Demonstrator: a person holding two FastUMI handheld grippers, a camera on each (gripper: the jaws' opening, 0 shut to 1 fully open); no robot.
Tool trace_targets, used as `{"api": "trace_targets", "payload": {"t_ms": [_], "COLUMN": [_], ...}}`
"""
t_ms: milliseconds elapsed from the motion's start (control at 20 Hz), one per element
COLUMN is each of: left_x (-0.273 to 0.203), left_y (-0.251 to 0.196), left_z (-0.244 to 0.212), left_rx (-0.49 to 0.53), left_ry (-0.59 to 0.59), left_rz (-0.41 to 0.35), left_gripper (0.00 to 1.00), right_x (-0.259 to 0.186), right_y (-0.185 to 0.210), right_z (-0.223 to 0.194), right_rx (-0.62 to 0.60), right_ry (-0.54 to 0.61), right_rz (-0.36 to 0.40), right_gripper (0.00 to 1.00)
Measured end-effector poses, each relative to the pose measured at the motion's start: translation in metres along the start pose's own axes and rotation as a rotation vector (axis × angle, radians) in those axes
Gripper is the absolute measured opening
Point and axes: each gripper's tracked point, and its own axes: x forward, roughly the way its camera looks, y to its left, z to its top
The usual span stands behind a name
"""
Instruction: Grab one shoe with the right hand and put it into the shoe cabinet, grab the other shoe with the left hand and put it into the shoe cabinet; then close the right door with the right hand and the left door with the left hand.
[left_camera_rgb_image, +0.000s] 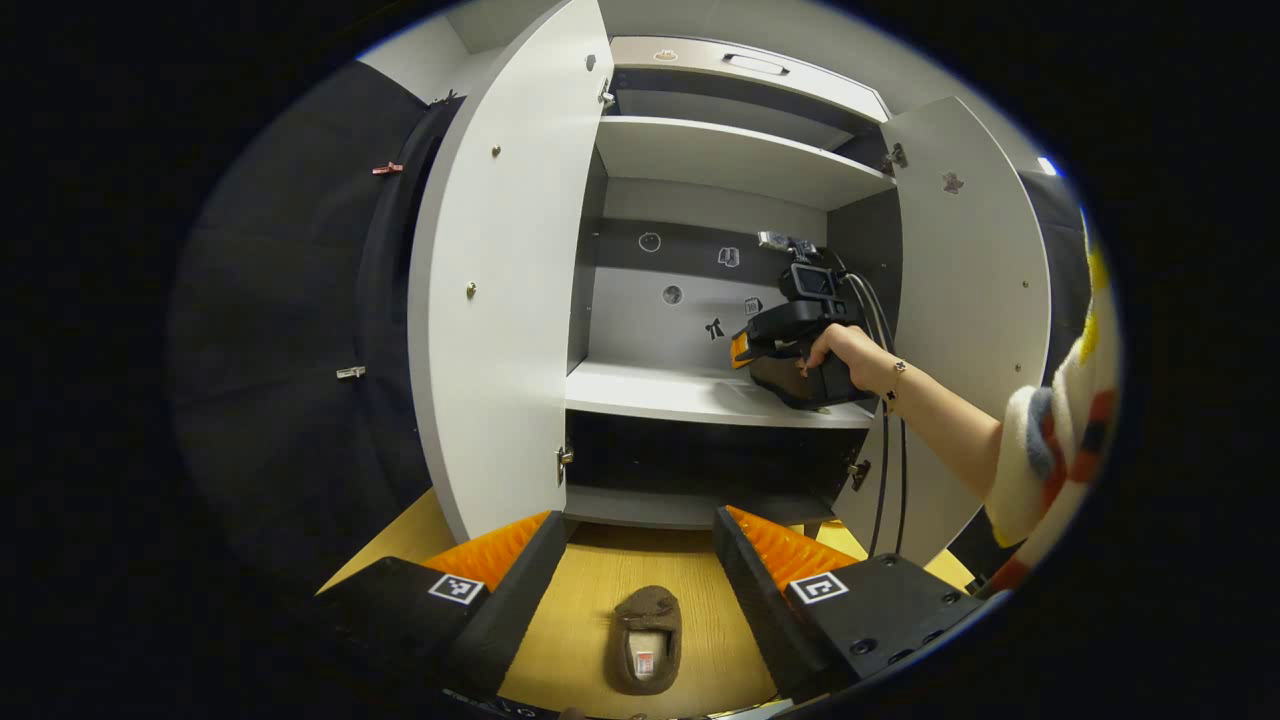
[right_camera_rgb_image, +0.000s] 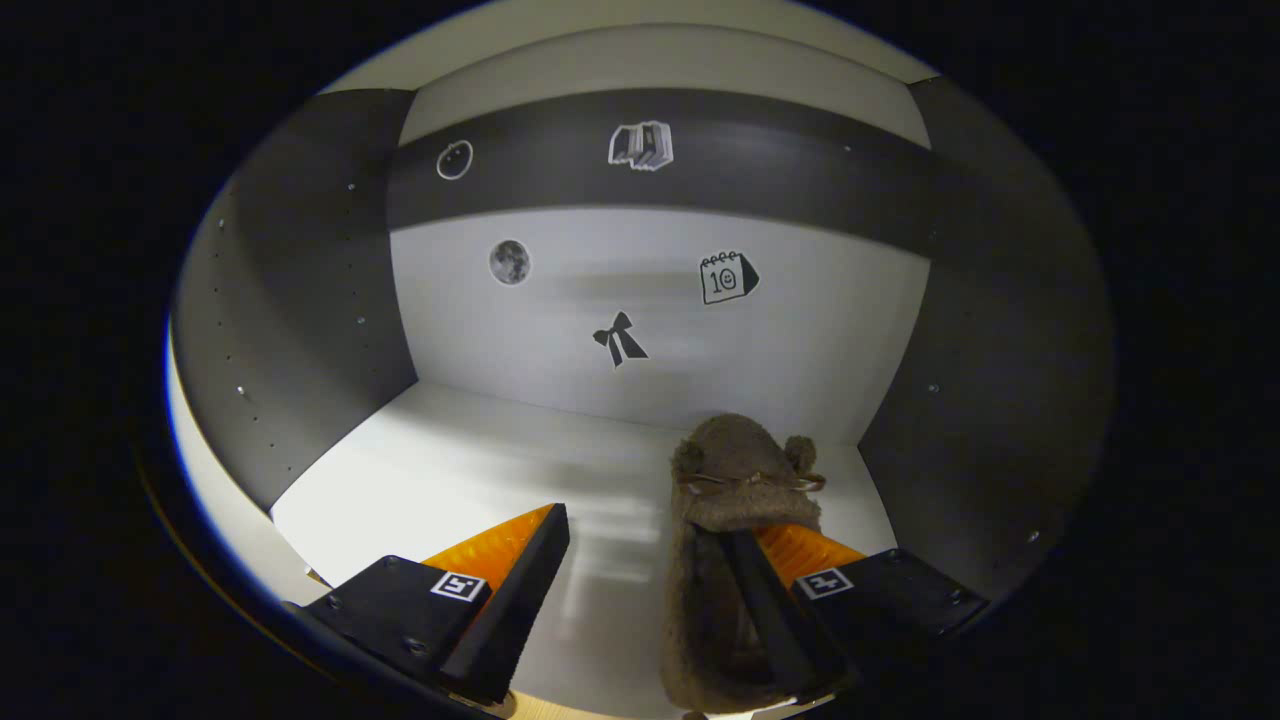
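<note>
Left gripper (left_camera_rgb_image: 640, 560) is hovering low over the wood floor (left_camera_rgb_image: 590, 600) in front of the shoe cabinet (left_camera_rgb_image: 720, 150), jaws spread wide, holding nothing. One brown fuzzy shoe (left_camera_rgb_image: 646, 640) is lying on the floor between its fingers at 6 o'clock in the left gripper view, touching neither finger, toe pointing toward the cabinet.

Both cabinet doors are standing open: left door (left_camera_rgb_image: 495, 300) at 9 o'clock, right door (left_camera_rgb_image: 975, 290) at 3 o'clock. At 2 o'clock in the same view a hand (left_camera_rgb_image: 845, 355) is holding the right gripper (left_camera_rgb_image: 790, 350) inside the middle compartment, just above the shelf (left_camera_rgb_image: 690, 395).

In the right gripper view, the right gripper (right_camera_rgb_image: 650, 560) is reaching into that compartment, jaws wide apart. The other shoe (right_camera_rgb_image: 735, 560) is sitting on the white shelf (right_camera_rgb_image: 470, 480) at 5 o'clock, toe toward the back panel (right_camera_rgb_image: 650, 320). This gripper's 5 o'clock finger is resting inside the shoe's opening; the 7 o'clock finger is well clear of it, so no clamp on the shoe. Stickers are showing on the back panel at 12 o'clock.
</note>
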Motion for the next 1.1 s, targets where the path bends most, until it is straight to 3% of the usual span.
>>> {"api": "trace_targets", "payload": {"t_ms": [150,300,450,750,1100], "left_x": [-0.003,-0.008,-0.013,-0.020,-0.008], "left_y": [-0.007,-0.013,-0.019,-0.016,-0.020], "left_z": [-0.004,-0.016,-0.027,-0.060,-0.094], "left_rx": [-0.015,-0.030,-0.050,0.011,-0.045], "left_ry": [0.004,0.037,0.062,0.140,0.184], "left_rz": [-0.050,-0.101,-0.147,-0.218,-0.237], "left_gripper": [0.95,0.95,0.95,0.95,0.95], "right_x": [-0.041,-0.108,-0.175,-0.244,-0.259], "right_y": [0.001,0.008,0.018,0.036,0.047], "right_z": [0.016,0.048,0.043,-0.051,-0.180], "right_rx": [0.022,0.032,0.033,-0.022,-0.008], "right_ry": [-0.082,-0.248,-0.372,-0.457,-0.348], "right_rz": [0.026,0.059,0.085,0.065,0.046], "right_gripper": [0.98,0.99,0.98,0.98,0.98]}}
